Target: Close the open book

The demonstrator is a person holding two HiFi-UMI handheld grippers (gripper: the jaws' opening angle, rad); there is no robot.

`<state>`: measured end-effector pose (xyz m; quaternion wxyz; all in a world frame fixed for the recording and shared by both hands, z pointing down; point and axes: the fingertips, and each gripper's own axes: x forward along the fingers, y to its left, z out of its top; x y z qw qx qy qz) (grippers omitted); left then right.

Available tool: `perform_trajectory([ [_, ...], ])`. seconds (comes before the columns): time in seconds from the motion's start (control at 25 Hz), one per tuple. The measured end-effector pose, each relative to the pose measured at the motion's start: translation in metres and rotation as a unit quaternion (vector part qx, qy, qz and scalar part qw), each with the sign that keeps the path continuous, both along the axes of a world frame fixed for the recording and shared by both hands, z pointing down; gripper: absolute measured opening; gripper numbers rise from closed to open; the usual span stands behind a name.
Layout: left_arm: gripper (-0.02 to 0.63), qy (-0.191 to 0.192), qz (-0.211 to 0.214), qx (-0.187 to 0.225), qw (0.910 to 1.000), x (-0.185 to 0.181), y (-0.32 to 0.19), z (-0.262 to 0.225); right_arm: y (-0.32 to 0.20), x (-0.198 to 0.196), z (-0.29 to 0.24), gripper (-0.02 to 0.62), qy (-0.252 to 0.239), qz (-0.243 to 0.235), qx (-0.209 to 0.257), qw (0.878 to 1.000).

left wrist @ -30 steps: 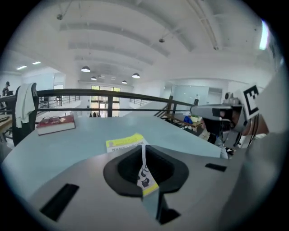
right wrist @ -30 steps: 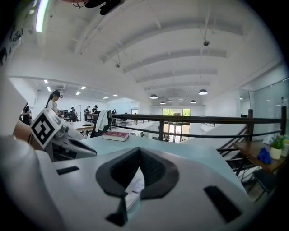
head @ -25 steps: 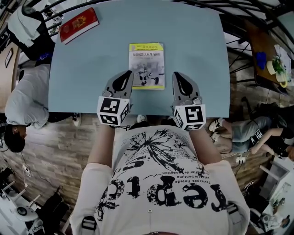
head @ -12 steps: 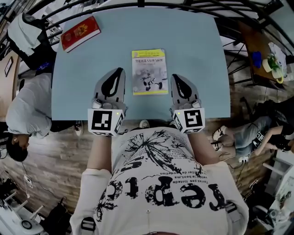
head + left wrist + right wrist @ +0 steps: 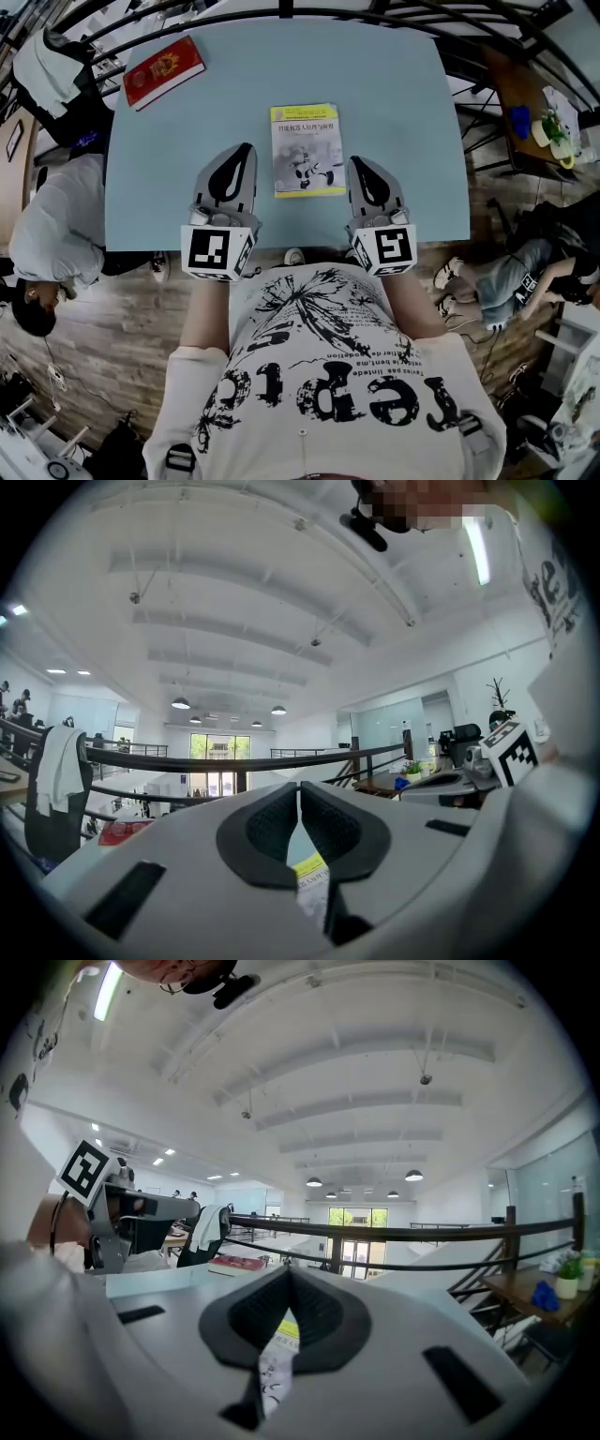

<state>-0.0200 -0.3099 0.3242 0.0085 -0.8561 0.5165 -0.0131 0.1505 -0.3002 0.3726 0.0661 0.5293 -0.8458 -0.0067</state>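
White cloth with black print fills the near edge of the head view, where the person's T-shirt [image 5: 319, 375] hangs over a wood-plank floor [image 5: 122, 309]. Two bare forearms reach forward from it to the near edge of the pale blue surface [image 5: 150, 187].

The left hand-held gripper [image 5: 246, 150] sits near left with its marker cube [image 5: 217, 251] closest to the body. Its own view shows the two dark pads pressed together at the tip with nothing clamped between them. The right hand-held gripper [image 5: 357, 162] mirrors it near right behind its own cube [image 5: 386, 248]. Its jaws are likewise drawn together at the tip and hold nothing. Both point away from the body, roughly level.

Between the two lies the book [image 5: 307, 150], closed and flat on the surface, cover up. It has a yellow band along its far edge and a black-and-white picture lower down. A strip of blue shows between the book and the left gripper. The right gripper's tip is just beside the book's right edge, and contact cannot be judged. In each gripper view a sliver of the cover shows through the narrow slot below the pads.

Farther off, near the far left corner of the surface, a red book [image 5: 163, 72] lies closed and at an angle, well apart from everything else. A dark railing [image 5: 187, 759] runs beyond the far edge.

Off the surface, one person [image 5: 47, 220] sits to the left and another [image 5: 511, 272] is low on the floor at the right.
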Motion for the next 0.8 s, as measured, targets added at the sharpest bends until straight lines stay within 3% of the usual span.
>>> perform_trajectory([
  [0.8,0.026,0.006,-0.001,-0.016,0.9998,0.003,0.002,0.013,-0.002,-0.001,0.002,0.009,-0.009,0.004,0.003,1.0],
])
